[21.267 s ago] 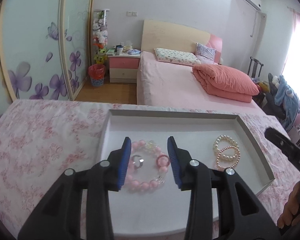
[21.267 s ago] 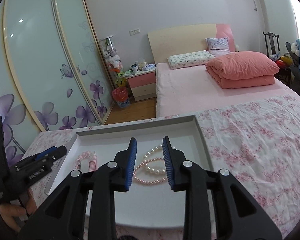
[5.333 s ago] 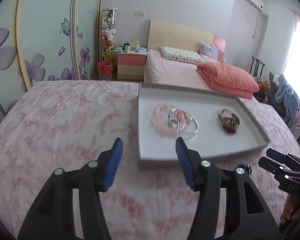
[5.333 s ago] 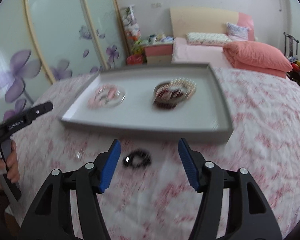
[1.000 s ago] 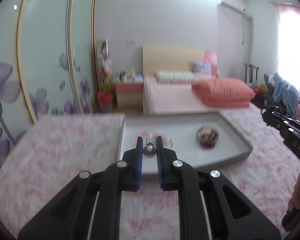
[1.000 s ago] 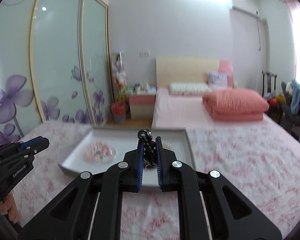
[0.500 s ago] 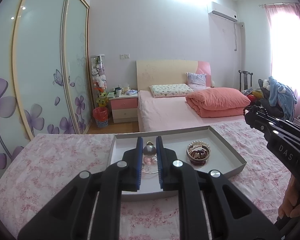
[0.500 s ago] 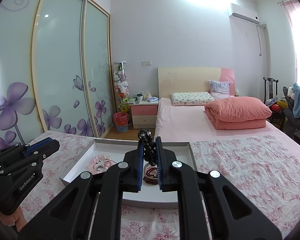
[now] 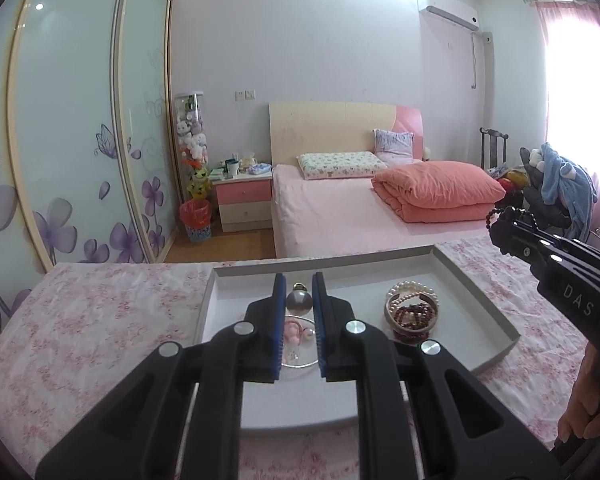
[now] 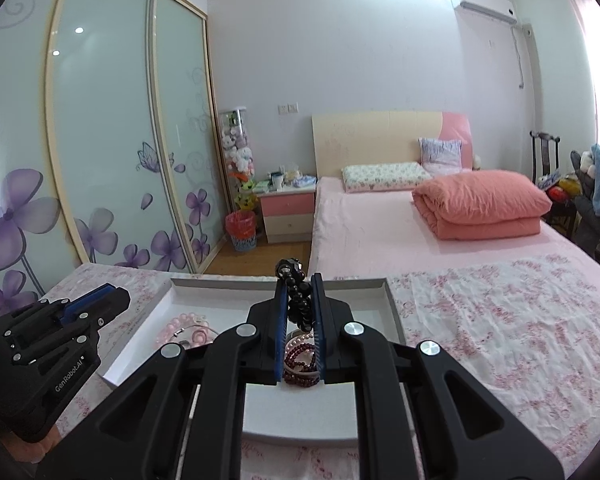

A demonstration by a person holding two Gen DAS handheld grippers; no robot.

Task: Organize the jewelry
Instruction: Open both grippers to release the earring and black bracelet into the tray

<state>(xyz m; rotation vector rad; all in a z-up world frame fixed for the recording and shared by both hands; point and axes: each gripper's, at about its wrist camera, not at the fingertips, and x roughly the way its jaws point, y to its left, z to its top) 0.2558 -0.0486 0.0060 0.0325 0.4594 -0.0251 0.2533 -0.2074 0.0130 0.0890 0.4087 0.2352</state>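
Note:
A grey tray [image 9: 476, 296] lies on the floral tablecloth. My left gripper [image 9: 299, 300] is shut on a silver ball pendant [image 9: 299, 301] and holds it above the tray's left half, over a pink bead bracelet [image 9: 296, 330]. A pile of pearl and dark red bracelets [image 9: 412, 312] lies in the tray's right half. My right gripper [image 10: 299, 304] is shut on a black bead bracelet [image 10: 298, 300] and holds it above the dark red bracelets [image 10: 300, 360] in the tray [image 10: 392, 308]. The pink bracelet [image 10: 184, 330] shows at the left.
The table is covered with a pink floral cloth [image 9: 84, 320]. Behind it stand a pink bed [image 9: 364, 208], a nightstand [image 9: 244, 196] and sliding wardrobe doors [image 9: 80, 140]. The right gripper's body [image 9: 560, 276] shows at the right of the left wrist view.
Both grippers, open over the table five seconds ago, are shut on a pendant and a black bracelet. In the last second both moved forward over the tray.

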